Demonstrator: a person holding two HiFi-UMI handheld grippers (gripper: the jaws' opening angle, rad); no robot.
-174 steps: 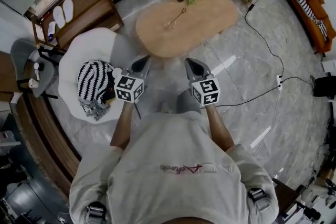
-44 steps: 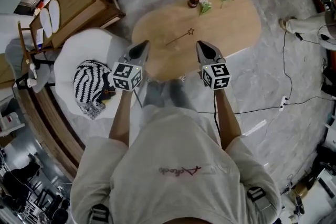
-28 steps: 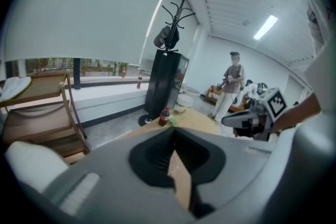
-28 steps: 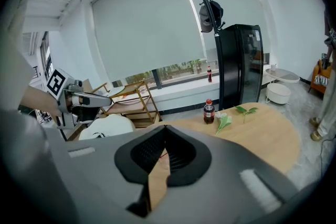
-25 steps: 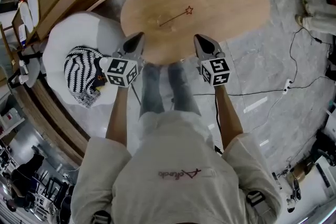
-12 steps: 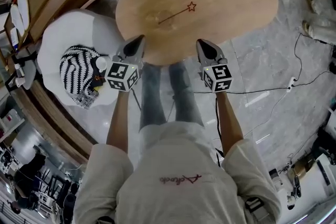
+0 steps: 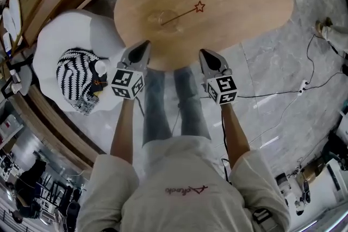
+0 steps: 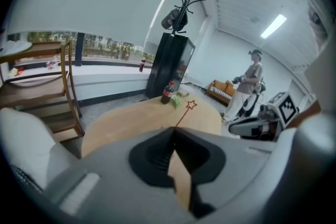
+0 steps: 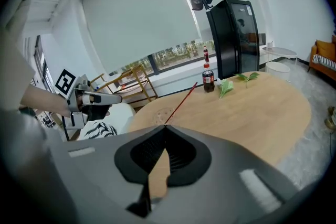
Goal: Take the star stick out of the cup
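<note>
Red star stick, leaning in clear cup

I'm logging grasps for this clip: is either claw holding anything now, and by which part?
Nothing is held. The left claw and right claw are both shut and empty; the star stick leans untouched in the cup.
</note>
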